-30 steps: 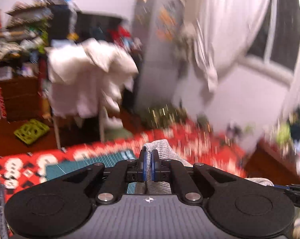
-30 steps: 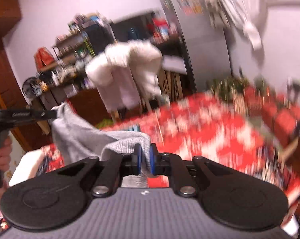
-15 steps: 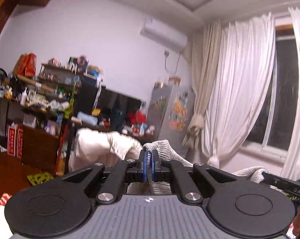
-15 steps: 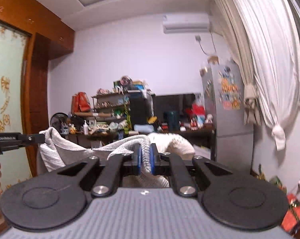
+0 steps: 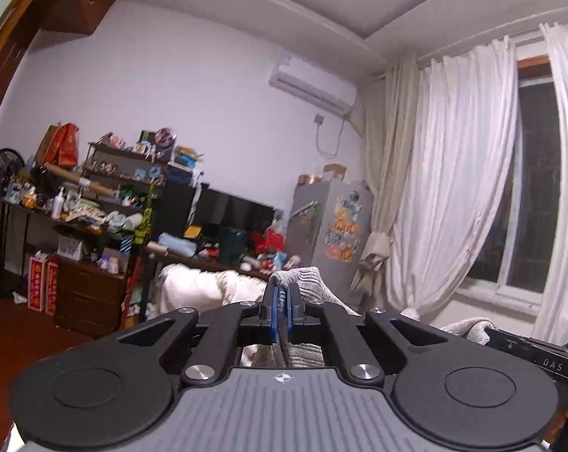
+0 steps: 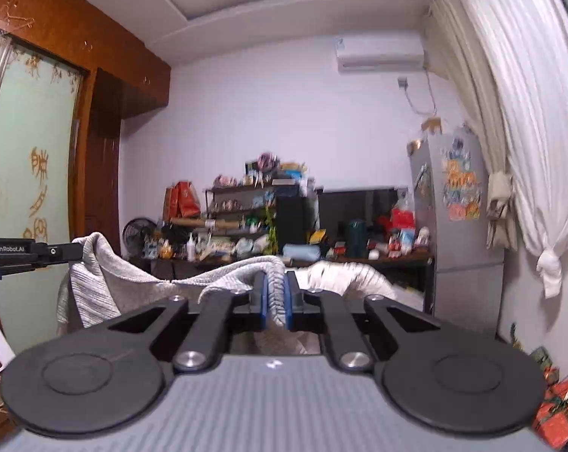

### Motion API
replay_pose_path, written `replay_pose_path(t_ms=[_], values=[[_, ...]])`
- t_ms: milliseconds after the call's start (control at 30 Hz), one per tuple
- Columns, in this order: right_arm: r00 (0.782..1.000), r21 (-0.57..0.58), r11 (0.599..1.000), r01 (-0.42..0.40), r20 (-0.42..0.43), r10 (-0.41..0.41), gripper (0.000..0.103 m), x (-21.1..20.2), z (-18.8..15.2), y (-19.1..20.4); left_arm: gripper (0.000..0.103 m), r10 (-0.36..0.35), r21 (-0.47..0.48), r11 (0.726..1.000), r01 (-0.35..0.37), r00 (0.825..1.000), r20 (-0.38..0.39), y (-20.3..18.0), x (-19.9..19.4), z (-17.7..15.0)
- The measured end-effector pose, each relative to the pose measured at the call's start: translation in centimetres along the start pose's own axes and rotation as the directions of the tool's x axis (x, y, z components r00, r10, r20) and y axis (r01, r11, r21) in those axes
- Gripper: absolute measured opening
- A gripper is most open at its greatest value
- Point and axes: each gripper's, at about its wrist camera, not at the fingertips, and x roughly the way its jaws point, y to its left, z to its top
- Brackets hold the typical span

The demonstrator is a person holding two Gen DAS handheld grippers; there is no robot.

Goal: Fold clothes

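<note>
A grey knitted garment (image 6: 106,282) hangs in the air, stretched between both grippers. My left gripper (image 5: 282,310) is shut on one edge of the grey garment (image 5: 310,286), pinched between its blue pads. My right gripper (image 6: 275,303) is shut on another edge of it. In the right wrist view the left gripper (image 6: 63,253) shows at the left edge, holding the cloth's far corner. In the left wrist view the right gripper's body (image 5: 540,354) shows at the lower right with cloth (image 5: 468,327) beside it. Most of the garment below the grippers is hidden.
Both cameras point high across the room. A white cloth heap (image 5: 201,290) lies over a rack ahead. Cluttered shelves (image 5: 106,196), a dark screen (image 6: 355,203) and a grey fridge (image 6: 461,226) line the far wall. White curtains (image 5: 453,188) hang at the right.
Both grippers have been raised with the garment: a second ago the views looked down on the red patterned surface, now they look level at the far wall and ceiling. Both stay shut.
</note>
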Motion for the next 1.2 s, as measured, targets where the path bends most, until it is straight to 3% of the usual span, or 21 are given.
replay_pose_path(t_ms=[167, 300, 600, 867, 1200], values=[[0.988, 0.037, 0.999, 0.008, -0.154, -0.003, 0.009, 5.5, -3.9, -1.0, 0.005, 0.058, -0.021, 0.998, -0.061, 0.991, -0.121, 2.4, 3.9, -4.0], [0.958, 0.059, 0.997, 0.042, -0.286, -0.024, 0.009, 10.4, -9.0, -2.5, 0.005, 0.094, -0.033, 0.994, -0.105, 0.968, -0.234, 5.0, 8.1, -8.3], [0.86, 0.089, 0.992, 0.093, -0.51, -0.035, 0.009, 23.2, -21.9, -6.6, 0.005, 0.171, -0.004, 0.981, -0.193, 0.878, -0.446, 10.8, 17.8, -18.0], [0.79, 0.107, 0.986, 0.125, -0.612, -0.034, 0.009, 34.3, -29.2, -8.8, 0.005, 0.22, -0.024, 0.959, -0.281, 0.798, -0.561, 15.2, 25.6, -23.4], [0.741, 0.082, 0.984, 0.161, -0.668, -0.065, 0.009, 43.7, -34.9, -11.4, 0.005, 0.311, 0.055, 0.935, -0.351, 0.732, -0.607, 17.1, 33.0, -26.0]])
